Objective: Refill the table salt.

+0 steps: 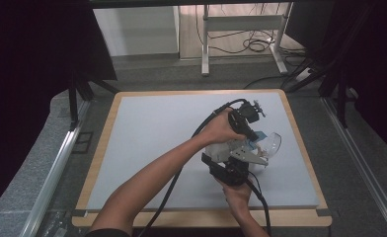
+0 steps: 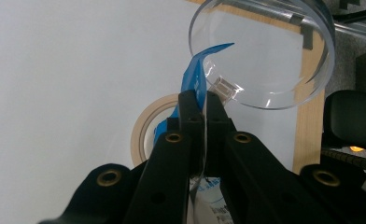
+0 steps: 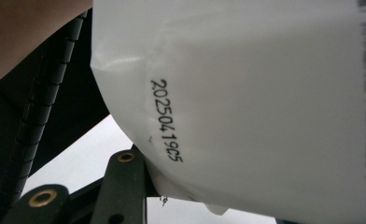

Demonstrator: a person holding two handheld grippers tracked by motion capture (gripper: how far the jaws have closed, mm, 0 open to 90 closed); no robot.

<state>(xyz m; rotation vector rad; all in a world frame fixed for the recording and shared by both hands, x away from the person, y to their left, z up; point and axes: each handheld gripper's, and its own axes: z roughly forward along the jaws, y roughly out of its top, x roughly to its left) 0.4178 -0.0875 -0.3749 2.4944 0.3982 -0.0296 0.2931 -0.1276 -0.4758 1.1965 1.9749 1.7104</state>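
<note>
If tugged too sharply or at a slant, could rip away only a sliver of the blue strip and leave the white packet sealed. Could equally burst the packet wide and scatter its contents over the table short of the clear bowl. Might also lose the strip altogether, given how narrow a bite holds it. Worth pulling slowly, in line with the seam, with the mouth kept over the bowl.

Grips with the left gripper, jaws pressed fully together on the blue strip at the packet's top edge, just beside the near rim of the bowl and above a tape roll lying flat on the table.

Meets the packet from below with the right gripper, close against the lower body near a printed code. Cannot tell how far apart those jaws stand, nor whether they truly pinch the packet.

Holds the packet lifted off the table, between the two grippers, right of centre.
</note>
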